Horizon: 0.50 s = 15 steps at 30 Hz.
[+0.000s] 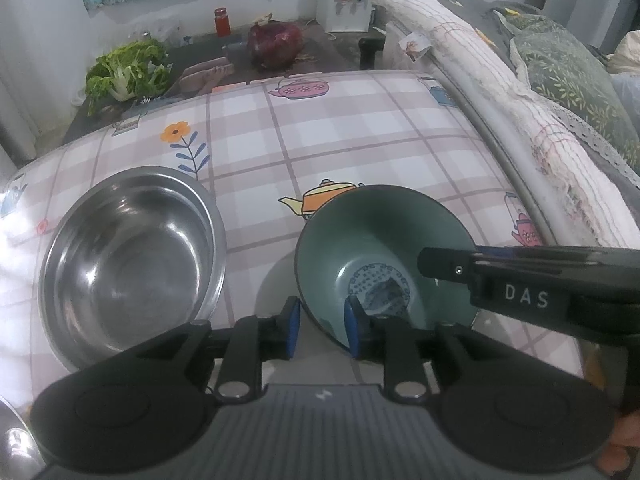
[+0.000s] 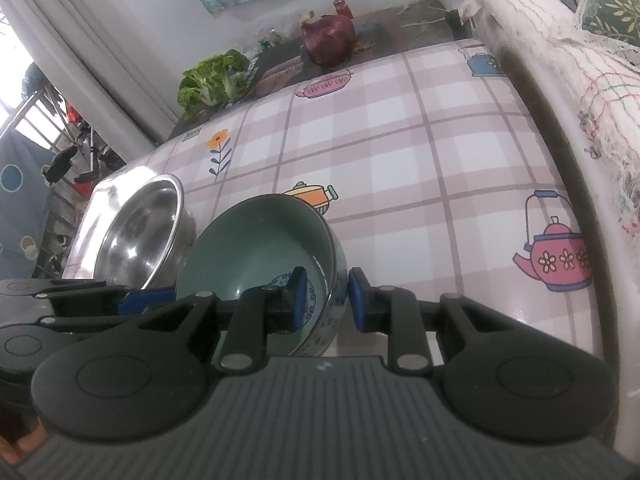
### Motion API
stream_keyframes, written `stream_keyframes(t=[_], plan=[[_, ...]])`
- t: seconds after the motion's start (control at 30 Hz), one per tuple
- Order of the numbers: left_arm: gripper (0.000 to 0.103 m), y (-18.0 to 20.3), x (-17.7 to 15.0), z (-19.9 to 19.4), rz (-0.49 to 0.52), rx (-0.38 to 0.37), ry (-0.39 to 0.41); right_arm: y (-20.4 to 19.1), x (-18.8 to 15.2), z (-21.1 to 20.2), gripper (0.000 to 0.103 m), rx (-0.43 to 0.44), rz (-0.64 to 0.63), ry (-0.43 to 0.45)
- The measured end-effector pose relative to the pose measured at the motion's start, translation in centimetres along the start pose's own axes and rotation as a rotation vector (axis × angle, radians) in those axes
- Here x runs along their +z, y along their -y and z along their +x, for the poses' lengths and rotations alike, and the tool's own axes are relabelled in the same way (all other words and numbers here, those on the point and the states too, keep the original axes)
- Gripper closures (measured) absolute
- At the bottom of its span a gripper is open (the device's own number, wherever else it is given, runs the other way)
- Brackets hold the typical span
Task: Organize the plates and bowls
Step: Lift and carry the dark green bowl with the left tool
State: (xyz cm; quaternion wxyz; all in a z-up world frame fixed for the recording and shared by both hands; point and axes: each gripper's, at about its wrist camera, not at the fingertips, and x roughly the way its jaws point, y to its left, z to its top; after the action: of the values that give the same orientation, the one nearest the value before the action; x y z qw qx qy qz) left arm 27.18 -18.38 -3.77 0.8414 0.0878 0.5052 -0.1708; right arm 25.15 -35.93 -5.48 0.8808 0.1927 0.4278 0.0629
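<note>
A green ceramic bowl [image 1: 380,248] with a blue pattern inside stands on the checked tablecloth, tilted; it also shows in the right wrist view [image 2: 260,240]. A steel bowl [image 1: 128,260] sits to its left, also seen in the right wrist view [image 2: 140,232]. My left gripper [image 1: 322,322] is open with its fingers astride the green bowl's near rim, one inside and one outside. My right gripper [image 2: 327,300] is open and straddles the bowl's right wall the same way. In the left wrist view the right gripper [image 1: 500,276] reaches in from the right.
The table [image 1: 360,128] has a checked cloth with teapot prints. Beyond its far edge lie lettuce [image 1: 128,68], a red cabbage [image 1: 276,44] and a red jar [image 1: 221,21]. A padded sofa arm [image 1: 520,100] runs along the right. A steel rim [image 1: 12,436] shows at bottom left.
</note>
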Motion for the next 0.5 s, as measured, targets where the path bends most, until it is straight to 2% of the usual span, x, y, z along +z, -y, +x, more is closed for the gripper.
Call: stream_keyframes(t=[0.5], plan=[[0.076, 0.7, -0.2, 0.2, 0.012, -0.035, 0.000, 1.3, 0.1, -0.8, 0.081, 0.000, 0.019, 0.033]])
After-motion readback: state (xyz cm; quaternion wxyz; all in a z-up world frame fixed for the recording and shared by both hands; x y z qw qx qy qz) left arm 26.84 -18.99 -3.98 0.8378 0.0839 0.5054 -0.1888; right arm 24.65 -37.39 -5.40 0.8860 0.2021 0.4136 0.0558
